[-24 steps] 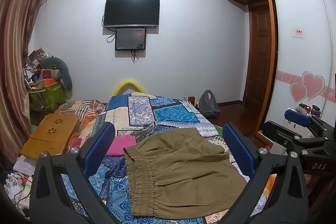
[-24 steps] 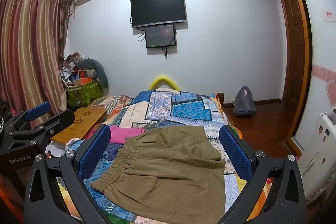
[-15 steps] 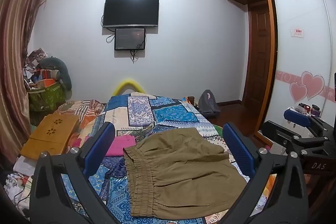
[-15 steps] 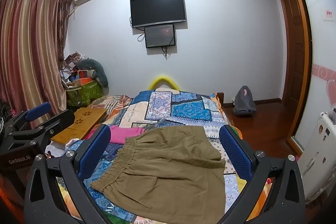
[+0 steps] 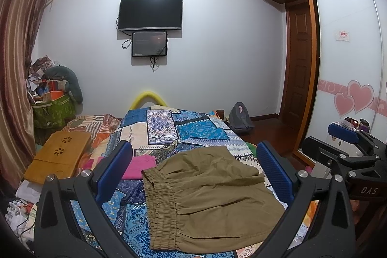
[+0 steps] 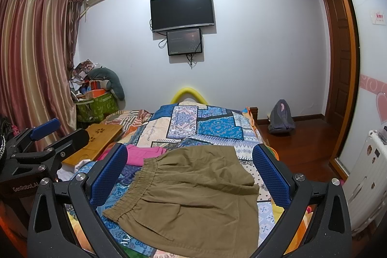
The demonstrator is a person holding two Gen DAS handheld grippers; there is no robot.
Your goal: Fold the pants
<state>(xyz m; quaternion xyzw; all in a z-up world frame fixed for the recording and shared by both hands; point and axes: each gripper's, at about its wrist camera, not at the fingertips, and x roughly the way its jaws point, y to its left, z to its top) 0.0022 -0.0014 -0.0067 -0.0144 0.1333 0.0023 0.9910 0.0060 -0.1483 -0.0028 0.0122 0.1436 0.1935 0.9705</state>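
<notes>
I hold both the left gripper (image 5: 193,171) and right gripper (image 6: 189,169) wide apart and empty above the olive shorts (image 6: 193,195) spread on the patchwork bedspread (image 6: 215,125), waistband toward my left gripper, hem toward my right.

Your pants (image 5: 212,195) are a plain olive-khaki, the same shade across the gathered waistband. They lie on a patchwork bedspread (image 5: 198,129) of blue, cream and white ornamental prints. Beside them you have a solid magenta-pink garment (image 5: 139,167). The pads on your left gripper (image 5: 193,173) and right gripper (image 6: 189,175) are deep blue on black frames. At the side you see a honey-coloured wooden tray (image 5: 58,156) with flower cut-outs, curtains (image 6: 33,59) striped in maroon and gold, and a green patterned bag (image 5: 54,110).
</notes>
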